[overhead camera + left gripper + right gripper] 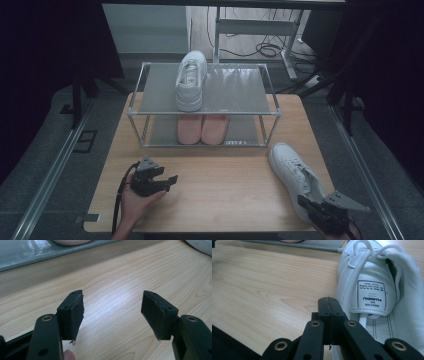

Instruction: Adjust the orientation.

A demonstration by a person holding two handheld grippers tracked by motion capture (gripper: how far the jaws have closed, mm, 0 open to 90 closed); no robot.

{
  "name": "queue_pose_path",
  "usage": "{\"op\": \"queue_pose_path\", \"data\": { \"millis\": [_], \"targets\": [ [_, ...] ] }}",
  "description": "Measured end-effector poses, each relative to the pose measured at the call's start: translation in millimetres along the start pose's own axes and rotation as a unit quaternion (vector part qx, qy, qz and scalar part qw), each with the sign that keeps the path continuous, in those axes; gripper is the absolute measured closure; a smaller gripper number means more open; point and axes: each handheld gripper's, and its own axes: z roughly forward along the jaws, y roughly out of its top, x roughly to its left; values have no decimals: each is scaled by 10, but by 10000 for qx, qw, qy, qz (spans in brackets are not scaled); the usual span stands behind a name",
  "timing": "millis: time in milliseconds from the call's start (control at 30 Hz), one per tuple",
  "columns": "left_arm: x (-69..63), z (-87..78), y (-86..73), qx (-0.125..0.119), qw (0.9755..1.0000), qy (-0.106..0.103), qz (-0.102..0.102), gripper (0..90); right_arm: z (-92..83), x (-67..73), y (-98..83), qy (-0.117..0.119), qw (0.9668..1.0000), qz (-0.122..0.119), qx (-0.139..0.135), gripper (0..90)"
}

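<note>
A wooden bench point(215, 190) holds a two-tier metal shoe rack point(202, 107) at the upper centre of the high view. One white sneaker point(190, 80) sits on the rack's top shelf; a pink pair point(202, 129) sits on the lower shelf. Its mate, the loose white sneaker point(295, 175), lies on the bench at lower right, toe toward the rack. The right gripper point(320, 212), at the bottom right corner, has its fingers pressed together, empty, at the sneaker's heel end. The left gripper point(167, 181), lower left, rests with fingers wide apart over bare wood. The step in hand looks like the approach to the loose sneaker. Next, the right fingers would need to spread, then close on the heel collar.
</note>
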Motion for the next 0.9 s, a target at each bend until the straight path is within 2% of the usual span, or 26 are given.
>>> {"op": "queue_pose_path", "data": {
  "millis": [500,600,800,900],
  "targets": [
    [12,4,-2,4,10000,13,-11,350,-42,-160,-28,-77,9999,135,-76,900],
    [9,8,-2,12,10000,8,-4,350,-40,-158,-27,-38,9999,128,-88,900],
    [8,11,0,16,10000,7,-8,350,-103,-148,53,81,9994,121,-299,900],
    [5,10,1,15,10000,4,-9,350,-145,-173,125,64,9991,85,-398,900]
  ]
}}
